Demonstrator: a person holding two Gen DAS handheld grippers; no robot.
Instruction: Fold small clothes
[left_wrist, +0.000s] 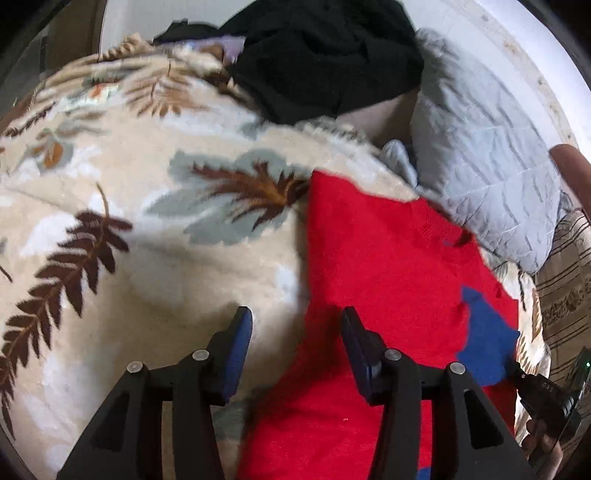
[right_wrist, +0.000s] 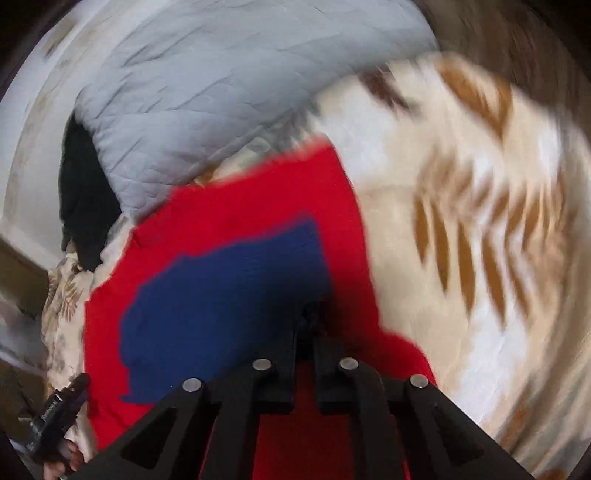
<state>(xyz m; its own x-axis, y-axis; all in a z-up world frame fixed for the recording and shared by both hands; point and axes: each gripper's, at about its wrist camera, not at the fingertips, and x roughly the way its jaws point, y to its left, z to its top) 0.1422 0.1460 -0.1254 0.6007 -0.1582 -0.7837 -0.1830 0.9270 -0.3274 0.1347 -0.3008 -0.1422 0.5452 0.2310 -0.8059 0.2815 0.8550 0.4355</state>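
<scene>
Garment: a red sweater (left_wrist: 376, 280) with a blue patch (left_wrist: 487, 332) lies on the leaf-print blanket (left_wrist: 147, 206), near the grey quilted pillow (left_wrist: 480, 155).
Left gripper (left_wrist: 297, 325): fingers apart over the sweater's left edge, one above the blanket, one above the red cloth; nothing pinched.
Right gripper (right_wrist: 304, 321): fingers clenched together on the red sweater at the blue patch's right edge.
Far side: a black garment (left_wrist: 325, 55) is heaped beyond the blanket.
Blur: the right wrist view is smeared.
</scene>
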